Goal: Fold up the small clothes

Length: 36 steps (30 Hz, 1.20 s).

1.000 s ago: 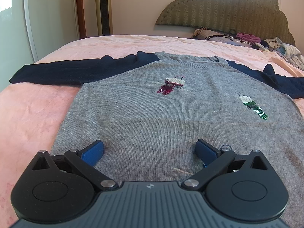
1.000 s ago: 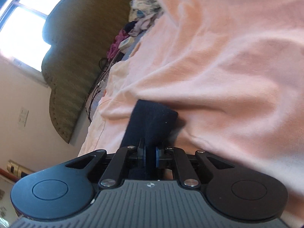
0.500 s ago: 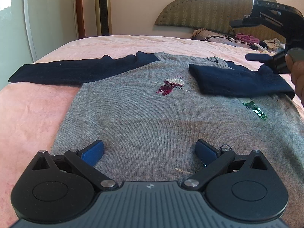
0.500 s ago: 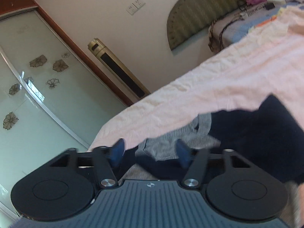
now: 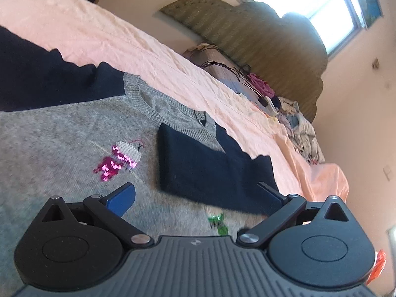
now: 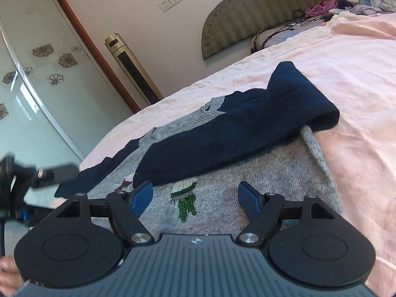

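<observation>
A grey sweater [image 5: 61, 148] with navy sleeves lies flat on the pink bed [image 5: 123, 39]. Its right-hand navy sleeve [image 5: 203, 168] is folded across the chest, its cuff beside the pink sequin motif [image 5: 118, 158]. The other sleeve [image 5: 37, 79] stretches out to the left. My left gripper [image 5: 195, 198] hovers open over the chest, tilted, with nothing between its fingers. In the right wrist view my right gripper [image 6: 195, 196] stands open above the green sequin motif [image 6: 185, 198], just short of the folded sleeve [image 6: 235, 133] and holding nothing. One blurred finger [image 6: 59, 172] of the left gripper shows at the left.
A padded headboard [image 5: 247, 37] stands at the head of the bed, with a heap of clothes and cables [image 5: 297, 123] in front of it. A gold tower unit [image 6: 133, 71] and a flowered glass sliding door [image 6: 37, 86] stand beyond the bed. Part of a hand [image 6: 7, 272] shows at the bottom left.
The right gripper carried the navy sleeve across the chest, let it go, opened and drew back. The left gripper lifted, rolled and swung toward the folded sleeve.
</observation>
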Available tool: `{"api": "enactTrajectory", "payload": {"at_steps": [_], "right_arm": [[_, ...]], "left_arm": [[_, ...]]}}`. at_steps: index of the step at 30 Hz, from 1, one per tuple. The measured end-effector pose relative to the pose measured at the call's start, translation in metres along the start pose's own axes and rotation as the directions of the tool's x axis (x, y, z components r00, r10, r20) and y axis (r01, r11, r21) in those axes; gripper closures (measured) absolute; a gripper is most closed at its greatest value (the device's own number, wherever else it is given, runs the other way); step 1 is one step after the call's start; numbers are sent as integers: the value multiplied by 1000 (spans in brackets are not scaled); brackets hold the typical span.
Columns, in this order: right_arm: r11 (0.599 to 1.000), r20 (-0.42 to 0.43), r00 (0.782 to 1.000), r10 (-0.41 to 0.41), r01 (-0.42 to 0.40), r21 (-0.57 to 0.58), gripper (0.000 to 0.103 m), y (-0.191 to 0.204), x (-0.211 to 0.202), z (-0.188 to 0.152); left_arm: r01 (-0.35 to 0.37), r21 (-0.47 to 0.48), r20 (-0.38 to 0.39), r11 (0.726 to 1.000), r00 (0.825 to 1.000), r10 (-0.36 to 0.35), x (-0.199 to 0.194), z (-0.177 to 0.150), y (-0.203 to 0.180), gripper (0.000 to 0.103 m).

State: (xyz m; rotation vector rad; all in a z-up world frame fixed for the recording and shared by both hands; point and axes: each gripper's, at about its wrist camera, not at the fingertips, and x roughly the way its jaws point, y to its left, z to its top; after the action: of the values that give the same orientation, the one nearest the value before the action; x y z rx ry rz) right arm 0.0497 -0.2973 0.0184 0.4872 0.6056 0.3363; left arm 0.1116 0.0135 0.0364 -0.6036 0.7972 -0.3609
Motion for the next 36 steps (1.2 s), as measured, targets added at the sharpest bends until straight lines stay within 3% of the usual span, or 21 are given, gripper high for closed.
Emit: {"api": "enactTrajectory", "payload": {"at_steps": [2,4,5,6,8,9,12,15,18,22,25,30,33,35,36], "right_arm": [[1000,-7,1000,6,-6,5,22,-1,3,0],[999,-3,1000,29,-29,29,20,-5,1,1],[998,-1,999,38,-38,44,20,-8,0,2],[998,1,999,44,-44,54,20,-9,-1,3],[997,3,999,54,-54,64,18,-10,0,3],[996,3,998,58,-58,65,17,-10,0,3],[996,2,998,62,-62,61,15,-9,1,3],[996,3,998,62,-62,62,15,-8,2,3],[996,2,998,62,-62,59,15,-8,3,3],[996,2,998,66,-66,60,13,-8,4,2],[996,0,998,69,-69,57,12,-7,4,2],[997,-3,998,66,-66,50,11,-6,5,3],[999,-14,999,40,-40,37,11,-2,2,7],[998,21,999,48,-49,42,11,2,-7,20],[996,57,996,63,-66,55,7,2,-11,31]], "left_arm": [[-26,-40,-46,999,999,24,28,10,5,0],[-50,-59,-85,997,995,45,51,11,7,8],[-65,-28,-57,997,996,64,55,9,2,17],[-81,2,-64,997,995,81,59,9,-2,45],[-148,57,-121,987,981,153,75,9,-11,88],[-172,97,-110,980,977,182,78,7,-16,91],[-204,215,-46,955,975,218,68,5,-34,96],[-210,293,69,933,978,198,43,13,-50,96],[-269,326,144,906,962,233,18,27,-50,96],[-387,344,129,855,922,366,12,23,-16,96],[-426,342,88,838,902,422,18,10,13,95],[-463,304,168,832,886,432,-5,4,9,92],[-485,288,256,826,870,421,-22,6,-1,92],[-453,287,310,844,878,365,-32,6,-7,90],[-434,301,316,849,886,340,-30,5,-10,81]]}}
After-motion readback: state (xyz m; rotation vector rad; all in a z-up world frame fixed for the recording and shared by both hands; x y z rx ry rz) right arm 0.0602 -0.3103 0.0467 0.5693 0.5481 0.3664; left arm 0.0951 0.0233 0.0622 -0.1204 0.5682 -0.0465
